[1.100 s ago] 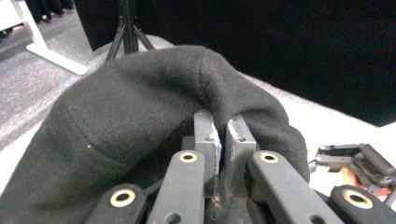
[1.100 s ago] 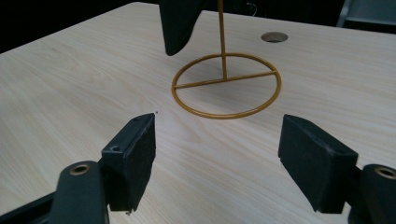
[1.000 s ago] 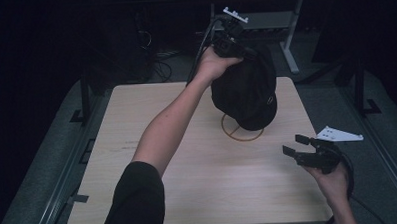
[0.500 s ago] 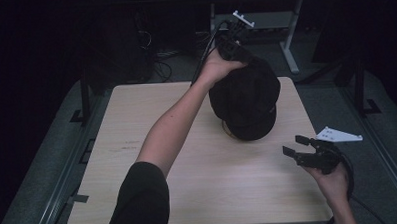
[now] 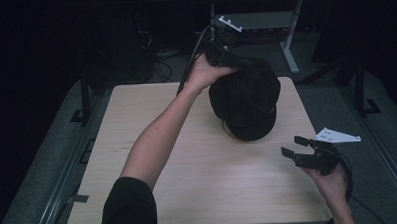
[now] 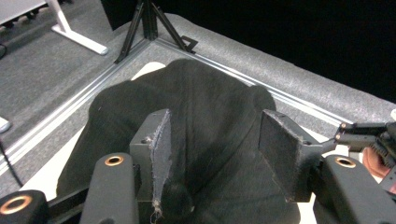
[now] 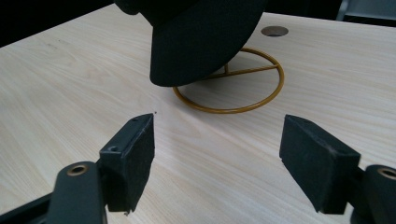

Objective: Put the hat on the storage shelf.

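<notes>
We held the black cap (image 5: 246, 98) over the gold wire stand (image 7: 243, 88) at the bench's (image 5: 152, 123) far right, left gripper (image 6: 215, 154) spread around its crown for seating; right gripper (image 5: 300, 151) waited spread, empty.

The black cap (image 5: 246, 98) is sitting over the gold wire stand (image 7: 233, 88) at the far middle of the table (image 5: 154, 193), blocking passage there. The left gripper (image 5: 224, 56) and the person's outstretched forearm (image 5: 162, 133) are crossing the table's middle on a diagonal. Bare wood is lying open at the near right, where the right gripper (image 5: 298, 148) is hovering with jaws spread, and across the whole left side.
</notes>
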`<state>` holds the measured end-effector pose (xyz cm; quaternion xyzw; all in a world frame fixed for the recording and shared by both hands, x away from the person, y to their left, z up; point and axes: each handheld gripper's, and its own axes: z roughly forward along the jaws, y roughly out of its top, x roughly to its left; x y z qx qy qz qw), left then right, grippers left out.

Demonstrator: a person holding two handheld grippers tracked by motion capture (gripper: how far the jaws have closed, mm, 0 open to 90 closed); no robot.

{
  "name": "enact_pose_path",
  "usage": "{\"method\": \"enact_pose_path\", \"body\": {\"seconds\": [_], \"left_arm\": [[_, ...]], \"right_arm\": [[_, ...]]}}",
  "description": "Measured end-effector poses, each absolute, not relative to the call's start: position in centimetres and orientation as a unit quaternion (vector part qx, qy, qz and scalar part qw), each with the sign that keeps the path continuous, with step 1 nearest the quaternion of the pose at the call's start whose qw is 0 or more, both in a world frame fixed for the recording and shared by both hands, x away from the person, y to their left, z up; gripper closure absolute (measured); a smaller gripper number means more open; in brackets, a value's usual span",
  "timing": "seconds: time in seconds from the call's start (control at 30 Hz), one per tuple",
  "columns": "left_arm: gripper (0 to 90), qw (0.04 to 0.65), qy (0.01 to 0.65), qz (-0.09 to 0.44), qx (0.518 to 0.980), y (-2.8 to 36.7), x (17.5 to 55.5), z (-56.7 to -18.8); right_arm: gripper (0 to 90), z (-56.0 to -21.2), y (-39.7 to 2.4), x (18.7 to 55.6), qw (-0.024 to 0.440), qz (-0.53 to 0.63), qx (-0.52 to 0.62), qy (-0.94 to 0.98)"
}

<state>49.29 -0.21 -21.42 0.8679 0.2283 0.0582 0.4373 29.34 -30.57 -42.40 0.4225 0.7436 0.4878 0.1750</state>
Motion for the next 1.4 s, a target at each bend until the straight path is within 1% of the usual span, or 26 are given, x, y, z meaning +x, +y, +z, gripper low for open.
{"method": "enact_pose_path", "body": {"seconds": [0.33, 0.57, 0.83, 1.4], "left_arm": [[38.8, 0.446, 0.236, 0.072, 0.86, 2.9, 47.6, -21.6], [38.1, 0.452, 0.242, 0.074, 0.855, 5.1, 46.6, -22.1], [36.7, 0.454, 0.254, 0.073, 0.851, 6.3, 46.2, -22.6], [35.4, 0.464, 0.25, 0.074, 0.847, 8.8, 44.2, -24.1]], "right_arm": [[23.0, -42.4, -30.2, 29.5, 0.175, 0.487, 0.425, 0.743], [22.2, -42.4, -29.7, 29.7, 0.173, 0.487, 0.426, 0.743], [20.2, -42.3, -29.5, 29.9, 0.176, 0.49, 0.428, 0.738], [17.5, -42.3, -29.2, 29.9, 0.176, 0.489, 0.431, 0.738]]}}
